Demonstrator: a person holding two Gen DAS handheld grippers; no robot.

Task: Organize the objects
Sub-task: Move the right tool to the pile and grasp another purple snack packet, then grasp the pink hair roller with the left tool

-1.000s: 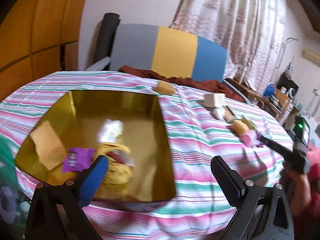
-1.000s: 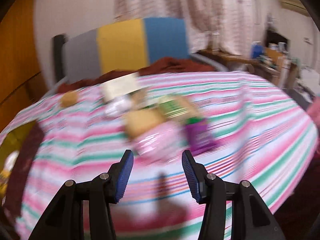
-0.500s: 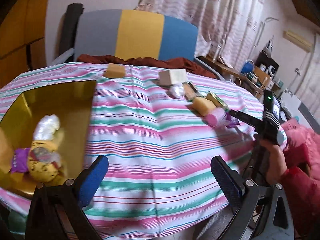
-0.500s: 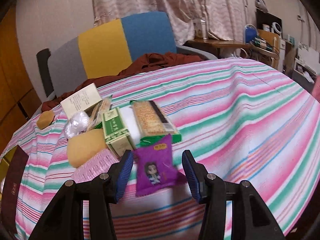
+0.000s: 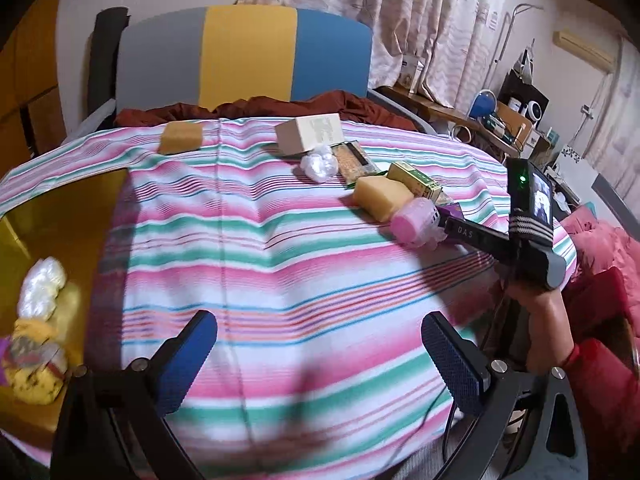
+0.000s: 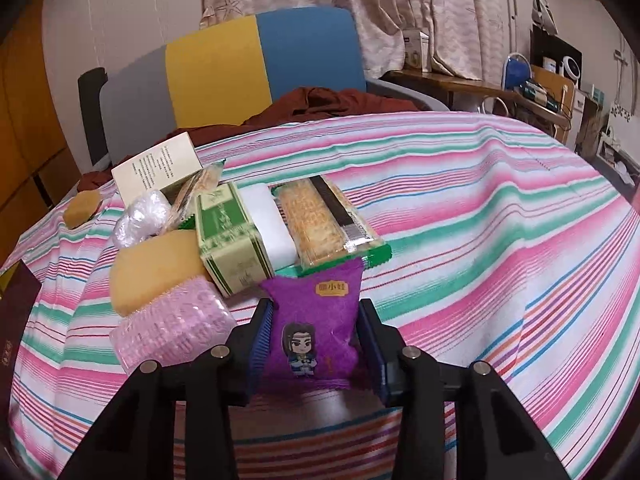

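Observation:
A purple snack packet (image 6: 316, 328) with a cartoon figure lies on the striped tablecloth (image 6: 480, 240). My right gripper (image 6: 316, 312) has its jaws closing on it, blue pads touching both sides. Just left of it sit a pink packet (image 6: 172, 320), a yellow block (image 6: 152, 264) and a green box (image 6: 228, 236), with a cracker pack (image 6: 316, 220) behind. In the left wrist view my left gripper (image 5: 320, 344) stands open over bare cloth, nothing between its fingers. The right gripper (image 5: 440, 220) reaches the pile from the right. A gold tray (image 5: 60, 220) holds several items at the left.
A white box (image 5: 308, 134), a crinkled white wrap (image 5: 318, 164) and a small tan block (image 5: 180, 138) lie farther back. A grey, yellow and blue chair back (image 5: 248, 52) with a red cloth stands behind the table. A hand (image 5: 540, 320) in a red sleeve holds the right gripper.
The left view has swung right, so the gold tray slid to the left edge. My right gripper moved in on the purple packet and its jaws narrowed around it.

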